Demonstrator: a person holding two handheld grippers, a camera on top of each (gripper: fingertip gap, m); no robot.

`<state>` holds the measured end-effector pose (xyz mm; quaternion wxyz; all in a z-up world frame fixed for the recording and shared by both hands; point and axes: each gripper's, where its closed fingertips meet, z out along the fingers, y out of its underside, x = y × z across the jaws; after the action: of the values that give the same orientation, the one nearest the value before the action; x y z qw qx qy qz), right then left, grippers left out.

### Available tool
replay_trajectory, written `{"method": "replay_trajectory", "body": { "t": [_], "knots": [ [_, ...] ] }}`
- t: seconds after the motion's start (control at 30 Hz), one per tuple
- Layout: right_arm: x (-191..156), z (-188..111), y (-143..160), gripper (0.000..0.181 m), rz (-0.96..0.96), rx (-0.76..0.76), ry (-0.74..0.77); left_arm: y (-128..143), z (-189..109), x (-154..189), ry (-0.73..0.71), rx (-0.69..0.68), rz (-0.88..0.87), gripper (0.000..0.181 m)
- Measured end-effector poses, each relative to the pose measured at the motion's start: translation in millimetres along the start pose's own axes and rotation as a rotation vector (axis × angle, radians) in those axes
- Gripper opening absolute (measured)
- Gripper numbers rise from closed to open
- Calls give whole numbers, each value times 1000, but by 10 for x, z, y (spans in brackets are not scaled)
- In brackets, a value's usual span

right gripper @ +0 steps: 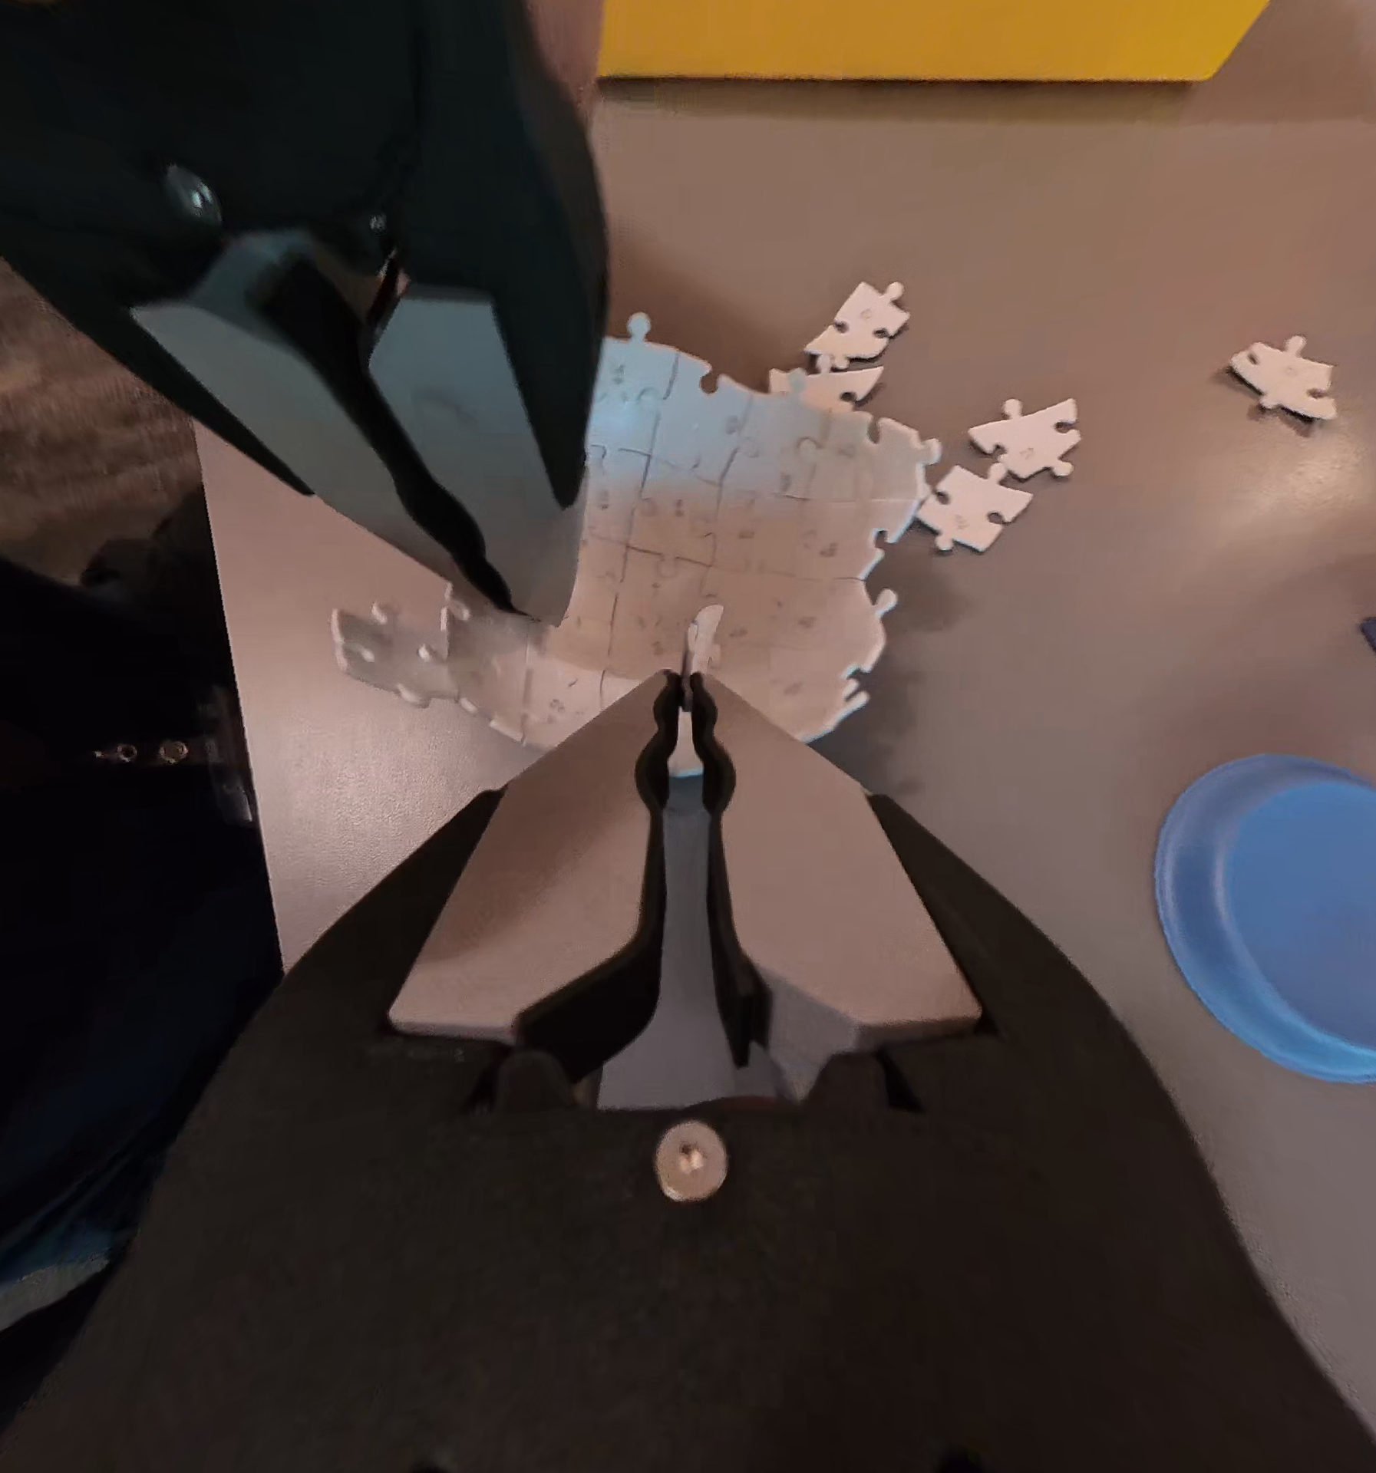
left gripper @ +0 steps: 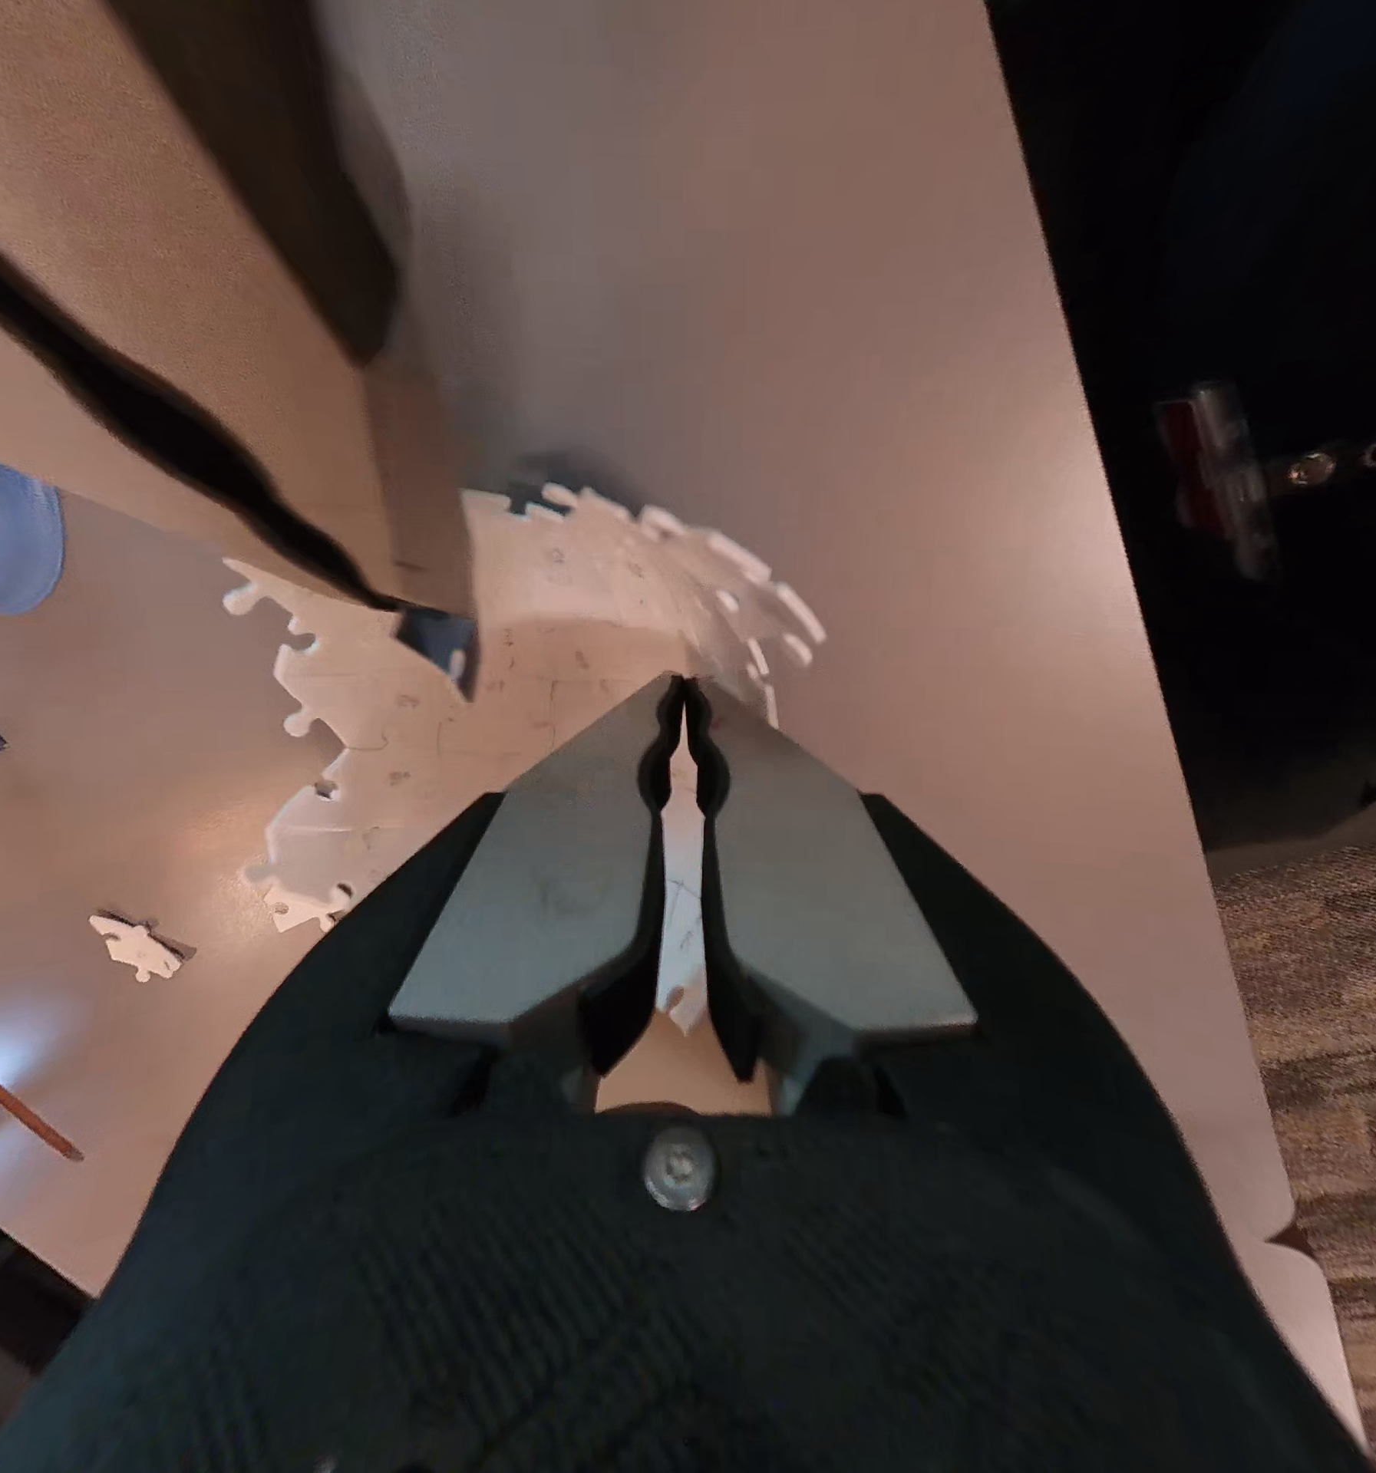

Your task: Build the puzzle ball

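A blue dish (right gripper: 1298, 917) sits on the grey table (right gripper: 987, 239) (near its right side). A yellow box (right gripper: 908, 40) stands at the far edge.

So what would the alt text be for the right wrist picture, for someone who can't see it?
The right gripper, shut on a small white puzzle piece, holds it over a curved, half-built white puzzle ball shell on a grey table. The left gripper pinches the shell's far edge. Loose pieces and a blue dish lie to the right.
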<state>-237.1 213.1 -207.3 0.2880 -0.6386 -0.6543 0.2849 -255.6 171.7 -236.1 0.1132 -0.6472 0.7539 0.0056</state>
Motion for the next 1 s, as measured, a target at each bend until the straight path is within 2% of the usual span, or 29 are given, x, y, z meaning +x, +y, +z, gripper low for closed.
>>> {"method": "replay_trajectory", "body": {
  "t": [0.03,0.17,0.3,0.47,0.63,1.0],
  "knots": [
    [25,-33,-7,0,18,19,4,17,23,7,-6,-13,9,0],
    [78,-189,10,0,47,59,30,36,64,36,-16,-60,34,0],
    [81,-470,72,0,85,126,52,-7,82,55,-9,-66,31,0],
    [23,-727,310,0,140,154,93,-10,126,86,-14,-83,13,0],
    [-21,-739,460,0,175,135,135,-30,129,68,-37,-69,-40,0],
    [-233,-694,291,0,367,282,82,24,132,45,-72,-73,-286,0]
  ]
}}
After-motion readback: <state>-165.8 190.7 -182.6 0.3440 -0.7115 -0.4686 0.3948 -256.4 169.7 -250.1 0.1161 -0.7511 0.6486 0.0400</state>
